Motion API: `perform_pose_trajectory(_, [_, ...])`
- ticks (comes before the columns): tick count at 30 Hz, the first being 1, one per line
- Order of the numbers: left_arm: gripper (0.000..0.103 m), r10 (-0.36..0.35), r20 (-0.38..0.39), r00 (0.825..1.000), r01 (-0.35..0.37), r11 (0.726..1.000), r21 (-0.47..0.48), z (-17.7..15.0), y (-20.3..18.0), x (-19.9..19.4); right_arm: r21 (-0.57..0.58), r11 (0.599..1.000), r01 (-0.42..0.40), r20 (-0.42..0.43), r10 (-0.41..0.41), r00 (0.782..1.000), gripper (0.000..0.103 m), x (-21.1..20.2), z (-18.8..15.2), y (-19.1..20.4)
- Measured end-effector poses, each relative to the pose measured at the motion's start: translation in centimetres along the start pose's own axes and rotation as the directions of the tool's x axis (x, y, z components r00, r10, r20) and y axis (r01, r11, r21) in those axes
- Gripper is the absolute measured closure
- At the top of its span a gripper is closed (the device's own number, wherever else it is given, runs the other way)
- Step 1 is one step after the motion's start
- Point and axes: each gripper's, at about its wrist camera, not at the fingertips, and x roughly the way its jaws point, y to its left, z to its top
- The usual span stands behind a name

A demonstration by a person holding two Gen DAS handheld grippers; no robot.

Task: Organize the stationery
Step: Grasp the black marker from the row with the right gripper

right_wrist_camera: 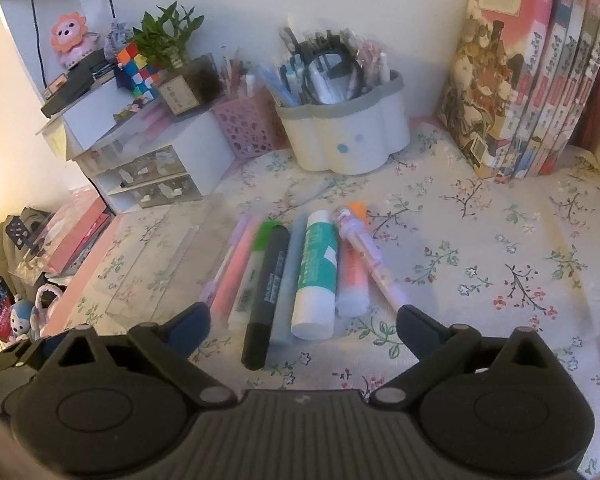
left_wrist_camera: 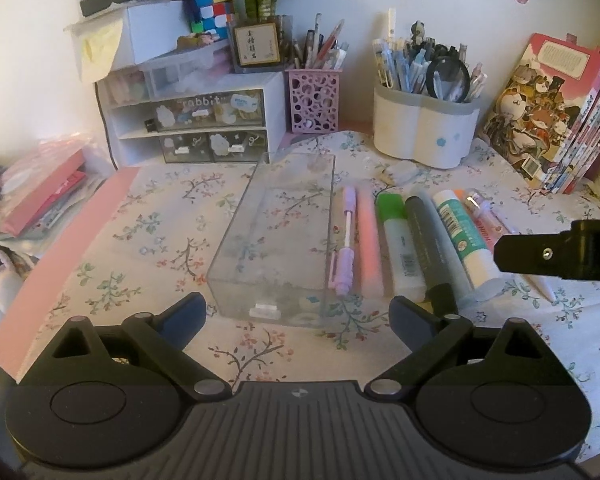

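Both claws, the left claw (left_wrist_camera: 296, 316) and right claw (right_wrist_camera: 304, 326), are hanging released, grasping nothing, since the pens (right_wrist_camera: 268, 284) are lying beside the clear box (left_wrist_camera: 276, 240) awaiting sorting.

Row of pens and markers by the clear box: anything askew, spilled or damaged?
Nothing spilled or broken. The clear box stands empty and upright. The markers lie side by side, roughly parallel; only the pink pen at the right end slants across the orange marker. The black marker sticks out nearer than the rest.

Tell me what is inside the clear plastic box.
The clear plastic box holds no stationery; only the floral tablecloth shows through it. The pens and markers lie outside, beside it.
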Motion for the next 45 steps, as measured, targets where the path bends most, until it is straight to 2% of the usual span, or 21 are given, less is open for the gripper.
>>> perform_pose_trajectory(8, [0.012,0.006,-0.004,1.0,-0.006,1.0,-0.008,0.0,0.7,1.4,0.002,1.0,-0.013,-0.027,0.013,1.0,0.057,1.3,0.1,0.0])
perform_pose_trajectory(13, [0.012,0.004,-0.004,1.0,-0.004,1.0,-0.008,-0.1,1.0,2.1,0.006,1.0,-0.011,-0.034,0.011,0.999,0.061,1.8,0.3,-0.3])
perform_pose_trajectory(18, [0.014,0.005,-0.006,1.0,-0.005,1.0,0.009,-0.2,1.1,3.1,0.007,1.0,-0.002,-0.052,0.002,0.999,0.071,2.7,0.5,-0.5])
perform_pose_trajectory(26, [0.018,-0.002,0.004,1.0,0.002,1.0,0.022,-0.4,1.1,4.1,-0.011,1.0,0.005,-0.065,-0.006,0.998,0.075,3.9,1.3,-0.4])
perform_pose_trajectory(30, [0.026,0.009,0.036,0.999,-0.011,0.998,0.054,-0.9,1.0,4.9,-0.043,0.999,0.008,-0.068,-0.011,0.998,0.077,5.3,2.0,-0.3])
perform_pose_trajectory(33, [0.029,-0.012,0.05,0.999,0.011,1.0,0.026,-0.9,1.2,5.0,-0.064,0.998,0.014,-0.081,-0.019,0.997,0.088,6.5,3.1,-0.1])
perform_pose_trajectory(45, [0.031,-0.026,0.092,0.995,0.025,1.0,0.014,-2.1,1.1,4.2,-0.076,0.996,0.037,-0.093,-0.044,0.995,0.088,6.2,3.4,0.8])
